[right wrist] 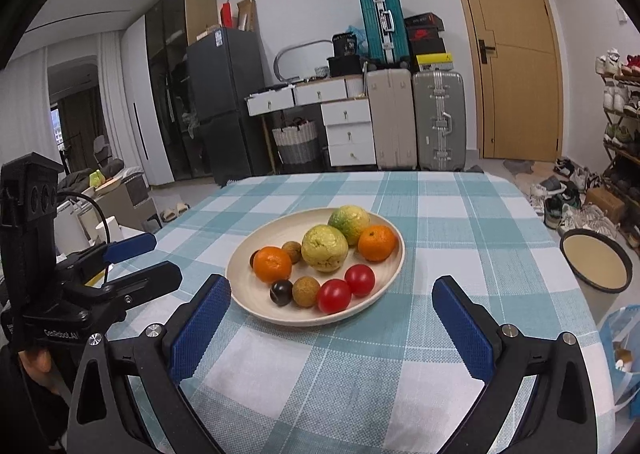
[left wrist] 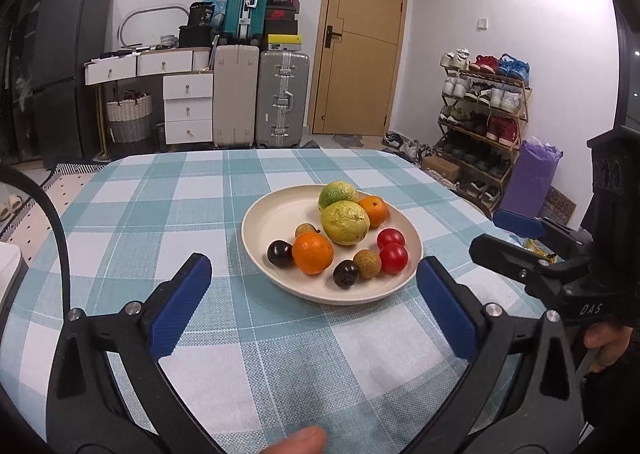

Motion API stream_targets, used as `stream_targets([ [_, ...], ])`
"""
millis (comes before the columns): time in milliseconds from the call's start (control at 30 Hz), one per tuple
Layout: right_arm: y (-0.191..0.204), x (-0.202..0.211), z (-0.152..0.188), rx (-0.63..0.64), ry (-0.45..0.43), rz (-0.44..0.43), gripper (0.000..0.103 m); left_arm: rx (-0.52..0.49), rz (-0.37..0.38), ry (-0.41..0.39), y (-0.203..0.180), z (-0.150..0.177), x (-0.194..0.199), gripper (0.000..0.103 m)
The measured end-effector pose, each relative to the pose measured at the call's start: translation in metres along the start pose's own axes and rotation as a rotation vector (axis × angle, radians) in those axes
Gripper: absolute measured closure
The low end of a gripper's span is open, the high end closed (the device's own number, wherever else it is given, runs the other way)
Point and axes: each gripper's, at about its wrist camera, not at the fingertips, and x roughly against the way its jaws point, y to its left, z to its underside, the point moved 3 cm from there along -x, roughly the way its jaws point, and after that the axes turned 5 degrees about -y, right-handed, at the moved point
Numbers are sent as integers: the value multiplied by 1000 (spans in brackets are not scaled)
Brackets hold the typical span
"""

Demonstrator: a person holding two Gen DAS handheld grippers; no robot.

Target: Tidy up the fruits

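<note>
A cream plate (left wrist: 276, 213) (right wrist: 256, 306) on the checked tablecloth holds the fruit: two yellow-green guavas (left wrist: 345, 222) (right wrist: 324, 248), two oranges (left wrist: 312, 253) (right wrist: 272, 264), two red tomatoes (left wrist: 393, 258) (right wrist: 334, 296), two brown longans (left wrist: 367, 263) (right wrist: 306, 292) and dark plums (left wrist: 280, 253) (right wrist: 281, 292). My left gripper (left wrist: 314, 274) stands open just short of the plate's near rim, nothing between its blue pads. My right gripper (right wrist: 332, 296) is open too, near the plate's front, and it shows at the right edge of the left wrist view (left wrist: 508, 234).
The table (left wrist: 160, 213) carries a blue-and-white checked cloth. A bin (right wrist: 596, 264) stands off the table's right side. Suitcases, drawers, a fridge, a door and a shoe rack (left wrist: 484, 109) line the far wall. A hand (left wrist: 604, 342) grips the right tool.
</note>
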Motion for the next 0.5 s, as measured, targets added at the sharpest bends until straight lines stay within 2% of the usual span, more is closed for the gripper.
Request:
stream_targets([
  [133,-2,-1,-1,-13,-9,-12,0,4,-25,-20,2,2,1,1],
  [500,1,-1,0,7,-13,7,0,8,-21,-19,0,4,2,1],
])
